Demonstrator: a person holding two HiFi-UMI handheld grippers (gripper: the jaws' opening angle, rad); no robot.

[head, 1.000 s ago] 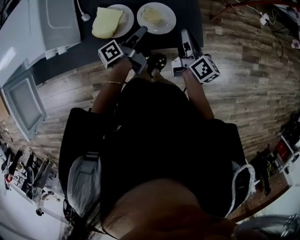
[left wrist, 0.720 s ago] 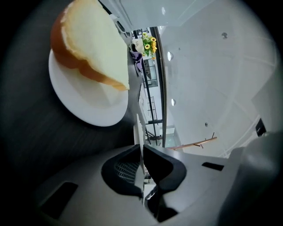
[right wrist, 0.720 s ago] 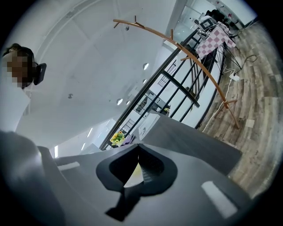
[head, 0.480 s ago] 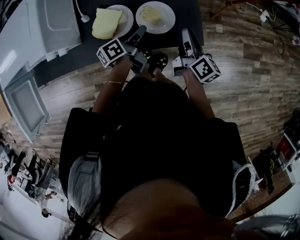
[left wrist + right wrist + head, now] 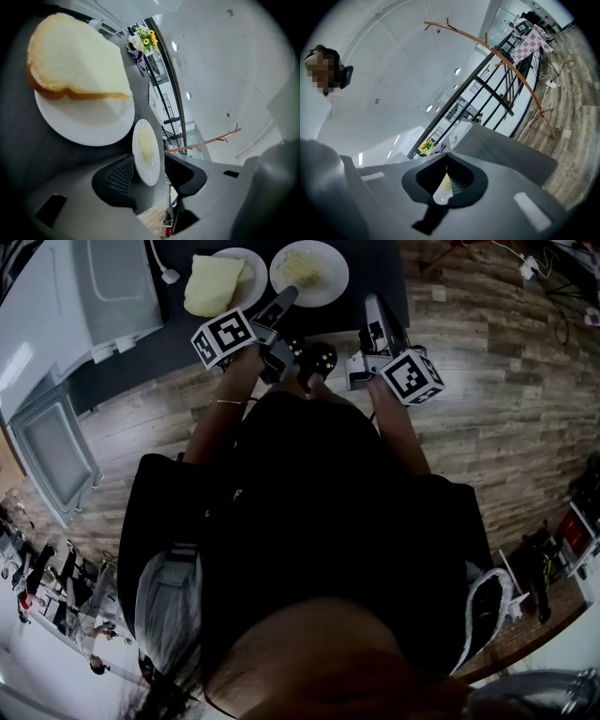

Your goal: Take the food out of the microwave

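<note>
Two white plates stand on the dark table (image 5: 375, 268). One plate (image 5: 246, 292) holds a slice of bread (image 5: 214, 282), which looms large in the left gripper view (image 5: 77, 58). The other plate (image 5: 309, 270) carries pale noodles. My left gripper (image 5: 286, 298) points at this second plate's near rim. Its jaws have just been opening, and the rim of the noodle plate (image 5: 146, 150) shows in the gap with neither pad pressing on it. My right gripper (image 5: 372, 306) hovers at the table's edge, right of that plate, shut with nothing in it (image 5: 445, 187).
The white microwave (image 5: 94, 287) stands at the far left with its door (image 5: 52, 451) swung open toward me. A white plug and cable (image 5: 169, 275) lie beside it. Wooden floor (image 5: 506, 381) stretches to the right. A curved wooden stand (image 5: 506, 65) rises beyond.
The left gripper has rolled a little at the noodle plate's rim, its marker cube shifting slightly up and left. The right gripper has stayed put.
</note>
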